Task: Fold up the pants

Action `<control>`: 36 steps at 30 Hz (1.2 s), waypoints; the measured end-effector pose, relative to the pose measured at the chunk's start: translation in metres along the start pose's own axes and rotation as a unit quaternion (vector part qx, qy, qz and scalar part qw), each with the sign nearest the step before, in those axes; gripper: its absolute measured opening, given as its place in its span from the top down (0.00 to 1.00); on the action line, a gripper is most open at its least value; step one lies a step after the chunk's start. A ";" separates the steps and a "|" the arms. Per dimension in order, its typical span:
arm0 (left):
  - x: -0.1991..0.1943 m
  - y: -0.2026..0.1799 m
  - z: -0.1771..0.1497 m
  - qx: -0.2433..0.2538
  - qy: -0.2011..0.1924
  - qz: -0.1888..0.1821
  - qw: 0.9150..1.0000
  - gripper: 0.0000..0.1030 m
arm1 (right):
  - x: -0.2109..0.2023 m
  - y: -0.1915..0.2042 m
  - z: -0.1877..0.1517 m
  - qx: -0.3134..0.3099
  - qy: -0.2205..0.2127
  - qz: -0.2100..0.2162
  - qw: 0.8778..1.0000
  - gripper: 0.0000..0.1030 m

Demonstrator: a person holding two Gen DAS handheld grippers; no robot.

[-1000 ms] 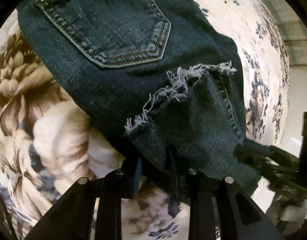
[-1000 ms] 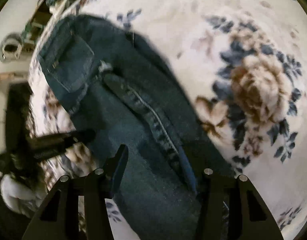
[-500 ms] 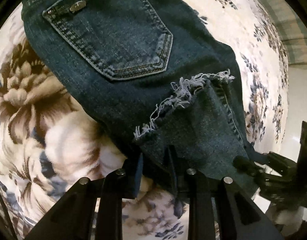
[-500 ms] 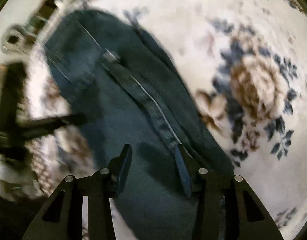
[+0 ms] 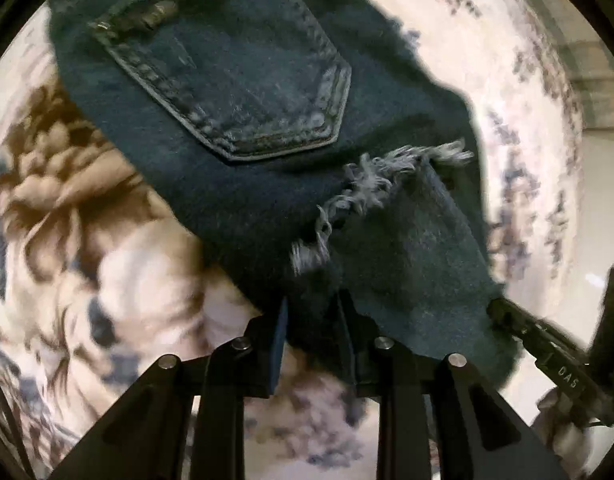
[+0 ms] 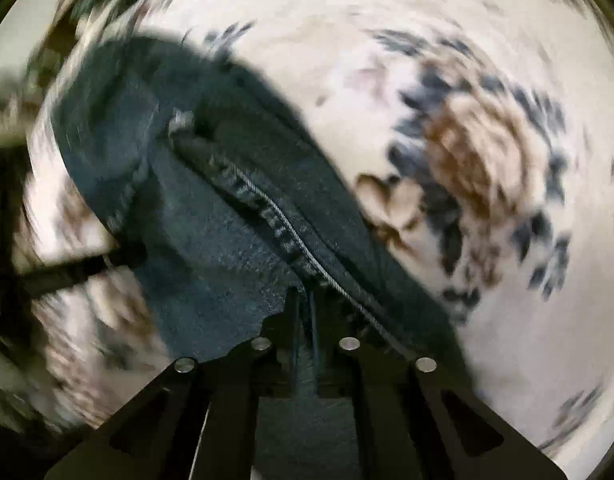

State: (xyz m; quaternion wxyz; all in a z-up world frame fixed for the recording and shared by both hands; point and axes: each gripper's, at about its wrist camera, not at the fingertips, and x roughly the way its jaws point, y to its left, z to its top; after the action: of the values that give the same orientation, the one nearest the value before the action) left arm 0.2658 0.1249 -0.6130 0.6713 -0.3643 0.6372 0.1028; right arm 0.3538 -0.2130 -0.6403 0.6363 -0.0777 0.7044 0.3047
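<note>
Both claws (image 5: pixel 313 320) (image 6: pixel 305 312) — on the pants (image 5: pixel 235 92)

From my left tool (image 5: pixel 312 312), the pants (image 5: pixel 267 152) fill the way from ten through two o'clock. Bare floral bedcover (image 5: pixel 87 248) lies open toward eight and nine. My right tool (image 5: pixel 547 344) blocks four o'clock. From that tool's own view, everything toward one through three o'clock is open bedcover.

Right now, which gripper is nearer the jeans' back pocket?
Left. The left gripper grips the denim just below the back pocket; the right gripper, closing on the jeans, sits farther along the fold.
</note>
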 end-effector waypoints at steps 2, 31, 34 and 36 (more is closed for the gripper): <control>-0.019 -0.011 -0.008 0.013 -0.019 -0.009 1.000 0.70 | -0.029 -0.023 -0.013 0.081 -0.036 0.031 0.996 0.73; -0.073 0.095 0.100 0.051 -0.091 0.007 0.994 0.00 | -0.024 0.018 -0.105 0.433 -0.094 -0.085 0.892 0.12; -0.061 0.119 0.120 0.006 -0.090 -0.021 0.996 0.01 | -0.004 0.034 -0.100 0.458 -0.083 -0.085 0.881 0.12; -0.048 0.122 0.126 -0.003 -0.075 -0.047 0.996 0.02 | 0.014 0.037 -0.096 0.463 -0.071 -0.115 0.876 0.12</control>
State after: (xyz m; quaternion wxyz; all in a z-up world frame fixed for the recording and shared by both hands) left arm 0.2830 0.3058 -0.6214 0.7200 -0.3870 0.5674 0.0999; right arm 0.2510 -0.2301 -0.6404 0.6785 0.1673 0.7039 -0.1272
